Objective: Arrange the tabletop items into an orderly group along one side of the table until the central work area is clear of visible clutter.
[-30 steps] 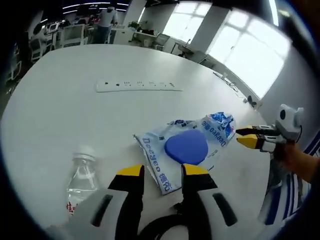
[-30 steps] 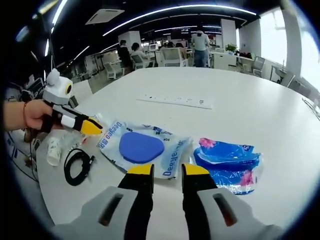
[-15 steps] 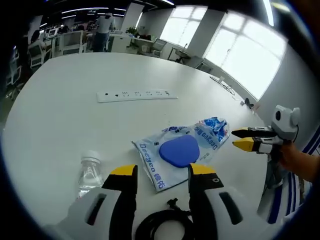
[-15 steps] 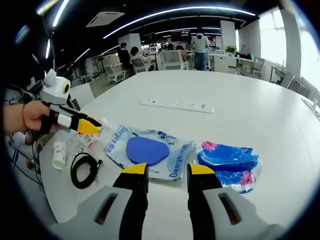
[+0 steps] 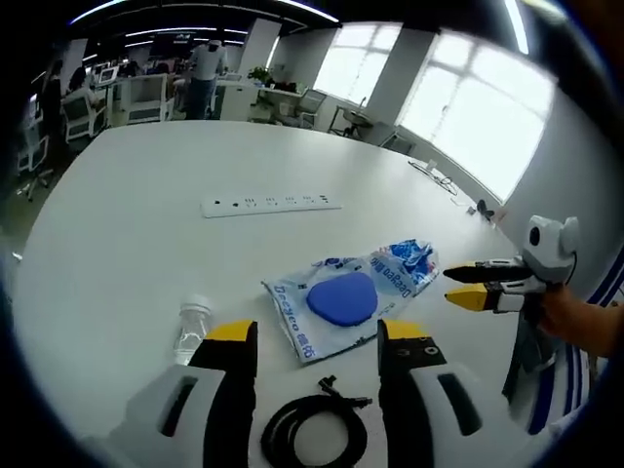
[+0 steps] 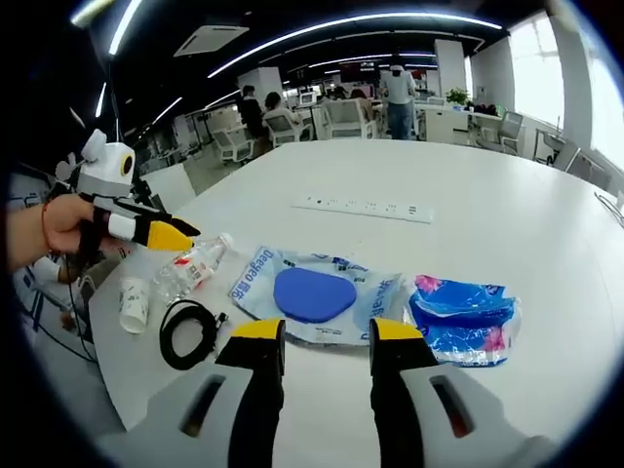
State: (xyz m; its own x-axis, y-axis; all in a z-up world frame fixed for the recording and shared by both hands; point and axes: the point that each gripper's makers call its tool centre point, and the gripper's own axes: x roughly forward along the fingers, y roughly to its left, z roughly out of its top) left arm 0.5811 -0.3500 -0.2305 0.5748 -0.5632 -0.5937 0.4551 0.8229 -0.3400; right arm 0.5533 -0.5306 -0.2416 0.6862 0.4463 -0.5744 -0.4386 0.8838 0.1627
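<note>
White tabletop (image 6: pixel 507 205) clutter lies near you: wipes pack (image 6: pixel 314 294), blue packet (image 6: pixel 466 320), bottle (image 6: pixel 193 268), cable coil (image 6: pixel 190 332). Your left gripper (image 5: pixel 317 336) and right gripper (image 6: pixel 327 333) stand released, holding nothing. Take the wipes pack by its near edge, sliding sideways.

left gripper (image 5: pixel 317 336) at lower centre, jaws parted and empty, right gripper (image 6: pixel 327 333) likewise, a hand (image 6: pixel 57 222) gripped the left gripper at far left
</note>
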